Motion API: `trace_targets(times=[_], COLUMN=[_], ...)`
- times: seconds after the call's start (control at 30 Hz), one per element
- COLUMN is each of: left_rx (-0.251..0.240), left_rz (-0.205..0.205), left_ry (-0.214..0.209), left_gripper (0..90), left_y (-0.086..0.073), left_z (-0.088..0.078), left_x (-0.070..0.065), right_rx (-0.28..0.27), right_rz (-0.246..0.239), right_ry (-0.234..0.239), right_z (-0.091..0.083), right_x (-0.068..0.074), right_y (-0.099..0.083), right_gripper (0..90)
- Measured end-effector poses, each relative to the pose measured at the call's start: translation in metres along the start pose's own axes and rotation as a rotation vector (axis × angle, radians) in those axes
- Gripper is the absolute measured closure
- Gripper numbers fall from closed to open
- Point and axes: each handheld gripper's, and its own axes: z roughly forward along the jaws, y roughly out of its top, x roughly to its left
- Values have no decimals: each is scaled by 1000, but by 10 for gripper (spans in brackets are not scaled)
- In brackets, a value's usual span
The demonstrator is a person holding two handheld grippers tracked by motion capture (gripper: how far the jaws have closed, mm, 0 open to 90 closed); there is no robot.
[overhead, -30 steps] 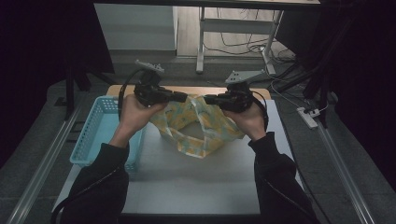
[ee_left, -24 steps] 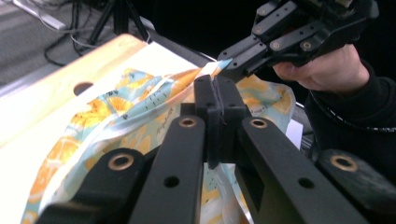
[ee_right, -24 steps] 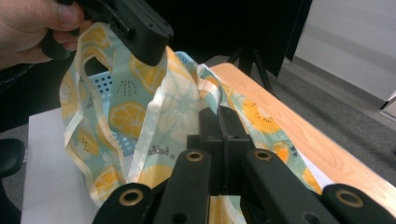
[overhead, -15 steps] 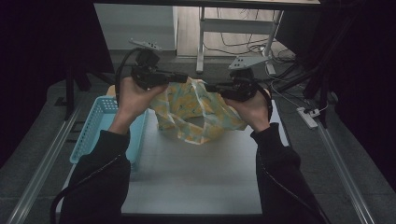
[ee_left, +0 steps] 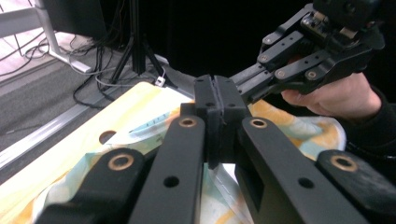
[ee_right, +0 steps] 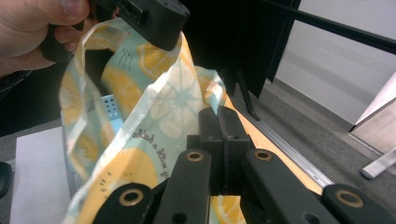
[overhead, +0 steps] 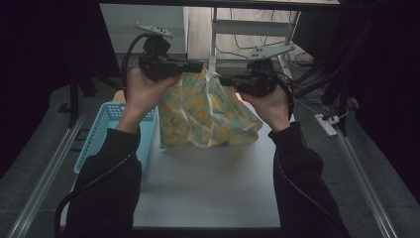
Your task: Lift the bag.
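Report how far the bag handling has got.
Done: both grippers have the lemon-print bag; the left gripper and right gripper are each shut on its top edge. In hand: the bag hangs between them above the white mat, mouth partly open. Left: setting it somewhere, perhaps by the blue basket.

a pale table (overhead: 208,188) carries a blue basket (overhead: 101,136) at its left edge.
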Motion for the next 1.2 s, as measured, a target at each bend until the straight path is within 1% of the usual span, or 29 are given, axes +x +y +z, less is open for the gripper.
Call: trace_targets(times=[0.07,0.13,0.27,0.33,0.4,0.47,0.5,0.6,0.7,0.77,0.93,1.0,1.03,1.1,1.17,1.2], left_rx=[6,19,19,25,27,42,49,54,56,54,60,68,75,79,85,83], left_rz=[3,10,15,24,34,52,58,55,51,46,49,52,51,58,64,74], left_ry=[2,13,21,41,51,88,99,118,125,121,130,131,135,145,142,147], left_gripper=[900,900,900,900,898,895,894,889,883,869,756,699,685,637,582,551], left_y=[1,-1,-4,-4,-5,-5,-6,-8,-10,-12,-16,-19,-20,-23,-27,-29], left_z=[2,6,12,15,18,21,23,29,33,35,40,41,42,44,45,46], left_x=[-1,-1,1,1,2,2,2,6,11,14,16,16,16,16,16,16], right_rx=[0,4,12,19,22,27,30,41,47,46,44,46,43,41,47,47], right_rz=[-4,-6,2,7,13,18,21,28,33,37,53,64,70,82,91,96], right_ry=[-5,-7,-11,-17,-19,-20,-20,-29,-33,-38,-48,-50,-51,-49,-50,-51], right_z=[0,1,4,6,9,11,12,17,19,20,21,21,21,21,21,21], right_x=[0,0,-2,-3,-5,-6,-6,-9,-10,-11,-14,-16,-16,-18,-19,-19], right_y=[2,1,-4,-6,-8,-10,-11,-14,-16,-18,-21,-23,-25,-28,-31,-33], right_gripper=[900,900,900,900,900,900,900,899,895,877,814,795,780,740,700,678])
